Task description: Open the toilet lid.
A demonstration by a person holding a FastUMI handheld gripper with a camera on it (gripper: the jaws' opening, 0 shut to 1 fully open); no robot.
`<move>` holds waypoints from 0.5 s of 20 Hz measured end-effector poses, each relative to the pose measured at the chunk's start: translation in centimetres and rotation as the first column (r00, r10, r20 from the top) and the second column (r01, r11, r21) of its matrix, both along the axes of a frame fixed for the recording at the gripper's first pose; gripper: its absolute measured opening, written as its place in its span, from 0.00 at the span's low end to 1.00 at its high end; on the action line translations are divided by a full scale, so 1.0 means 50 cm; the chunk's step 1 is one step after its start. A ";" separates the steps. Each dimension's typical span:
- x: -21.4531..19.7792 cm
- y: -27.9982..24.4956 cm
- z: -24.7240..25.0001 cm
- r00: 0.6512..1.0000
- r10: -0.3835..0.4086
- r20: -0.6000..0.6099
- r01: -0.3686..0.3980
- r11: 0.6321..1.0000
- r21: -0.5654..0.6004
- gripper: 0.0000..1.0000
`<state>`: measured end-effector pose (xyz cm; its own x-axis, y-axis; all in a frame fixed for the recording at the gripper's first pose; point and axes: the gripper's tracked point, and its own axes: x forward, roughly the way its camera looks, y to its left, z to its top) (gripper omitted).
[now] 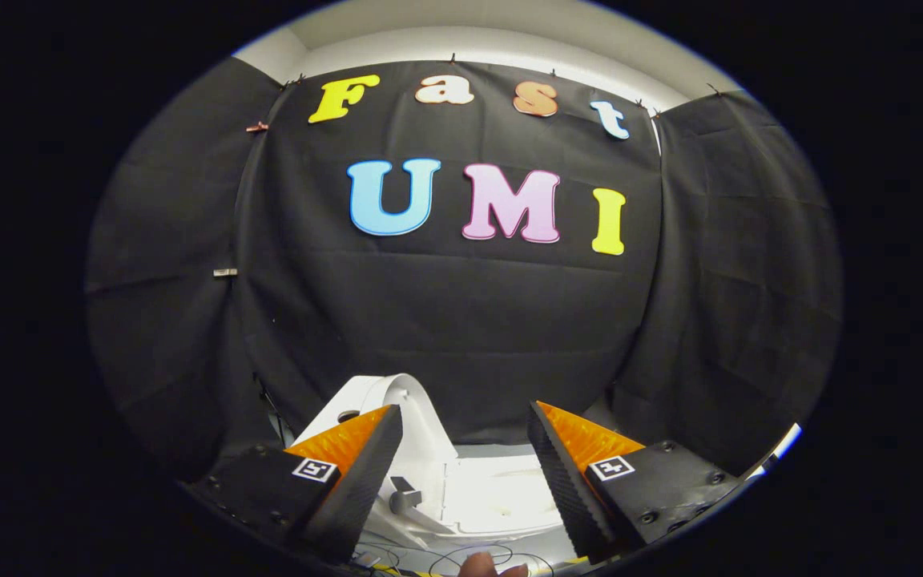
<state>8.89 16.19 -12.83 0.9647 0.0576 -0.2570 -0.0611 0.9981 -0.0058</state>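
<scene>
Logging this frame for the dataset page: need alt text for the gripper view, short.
The open claw hovers above a white toilet, its two orange-and-black fingers spread wide and touching nothing. The toilet lid stands raised between and beyond the fingers, against the black cloth wall. Thin cables lie below the toilet.

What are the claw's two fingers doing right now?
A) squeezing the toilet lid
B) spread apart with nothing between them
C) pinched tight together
B: the claw is open, its fingers wide apart, and they press on nothing; the white toilet sits beyond them.
</scene>
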 end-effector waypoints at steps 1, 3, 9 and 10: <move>0.000 -0.019 0.017 1.000 -0.010 0.006 0.010 1.000 0.010 0.98; -0.004 -0.057 0.049 0.999 -0.028 0.014 0.028 0.999 0.025 0.98; -0.017 -0.161 0.139 0.995 -0.070 0.074 0.067 0.997 0.041 0.98; -0.020 -0.175 0.150 0.994 -0.074 0.084 0.071 0.997 0.043 0.98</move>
